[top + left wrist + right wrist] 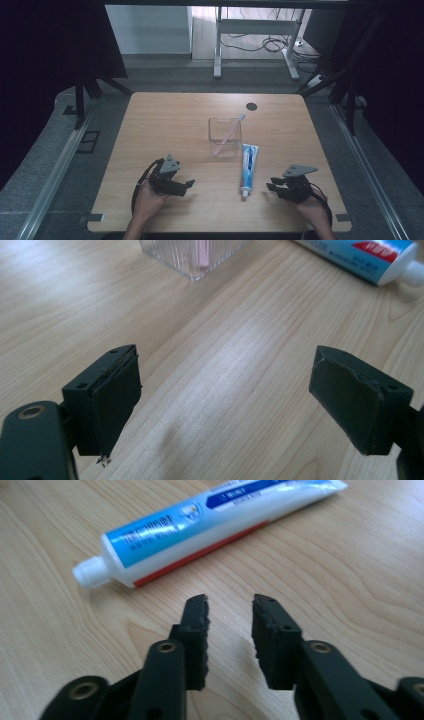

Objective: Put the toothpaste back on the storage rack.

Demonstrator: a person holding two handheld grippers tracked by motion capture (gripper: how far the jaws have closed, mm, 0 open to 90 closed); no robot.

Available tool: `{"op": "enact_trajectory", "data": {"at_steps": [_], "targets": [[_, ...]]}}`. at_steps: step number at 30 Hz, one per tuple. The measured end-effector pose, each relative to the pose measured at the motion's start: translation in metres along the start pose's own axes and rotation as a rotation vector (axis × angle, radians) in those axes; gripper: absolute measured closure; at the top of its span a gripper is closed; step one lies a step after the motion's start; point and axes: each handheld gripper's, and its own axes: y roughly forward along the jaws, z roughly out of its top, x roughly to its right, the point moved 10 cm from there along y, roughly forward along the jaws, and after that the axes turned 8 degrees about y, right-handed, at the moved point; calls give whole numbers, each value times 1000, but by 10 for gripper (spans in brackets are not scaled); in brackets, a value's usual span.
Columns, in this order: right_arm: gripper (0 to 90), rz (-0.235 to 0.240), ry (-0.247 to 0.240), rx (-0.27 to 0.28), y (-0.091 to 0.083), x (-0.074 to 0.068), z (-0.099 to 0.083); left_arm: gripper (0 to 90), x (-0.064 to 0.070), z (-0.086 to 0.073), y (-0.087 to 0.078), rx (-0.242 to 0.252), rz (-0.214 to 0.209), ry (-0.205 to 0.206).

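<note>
A clear ribbed cup [225, 138] stands mid-table with a pink toothbrush [231, 131] leaning in it. Just right of it a blue and white toothpaste tube [248, 167] lies flat, white cap toward the front edge. My left gripper [188, 185] rests near the front left, jaws spread wide and empty [225, 400]; the cup [192, 255] and the tube [365, 255] lie beyond it. To the right of the tube's cap sits my right gripper [270, 186]. Its jaws [230, 605] stand a small gap apart, holding nothing, with the tube [210, 525] just ahead.
The wooden table [165, 120] has a dark round hole [251, 106] near its far edge. Beyond the table are a grey floor, a white desk frame [255, 30] with cables, and dark curtains on both sides.
</note>
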Motion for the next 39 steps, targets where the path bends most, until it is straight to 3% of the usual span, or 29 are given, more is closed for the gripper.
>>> {"op": "enact_trajectory", "data": {"at_steps": [5,7,11,15,24,27,34,39], "targets": [[764,15,-35,17,-2,-6,9,134,-1,0,-1,11,-4,-12],[768,-3,-61,17,-2,-8,12,135,-1,0,-1,13,-7,-16],[830,28,-73,16,1,-16,19,135,1,4,-3,33,-25,-22],[893,63,-53,21,4,-26,28,135,1,6,-5,48,-29,-27],[898,108,-55,14,21,-46,49,137,0,3,-5,29,-26,-22],[897,126,-33,3,30,-49,53,137,-1,1,-4,24,-25,-26],[881,171,11,-26,52,-57,54,137,-1,-2,-4,10,-32,-31],[884,166,-8,-65,63,-64,48,138,-1,-1,-4,15,-31,-29]]}}
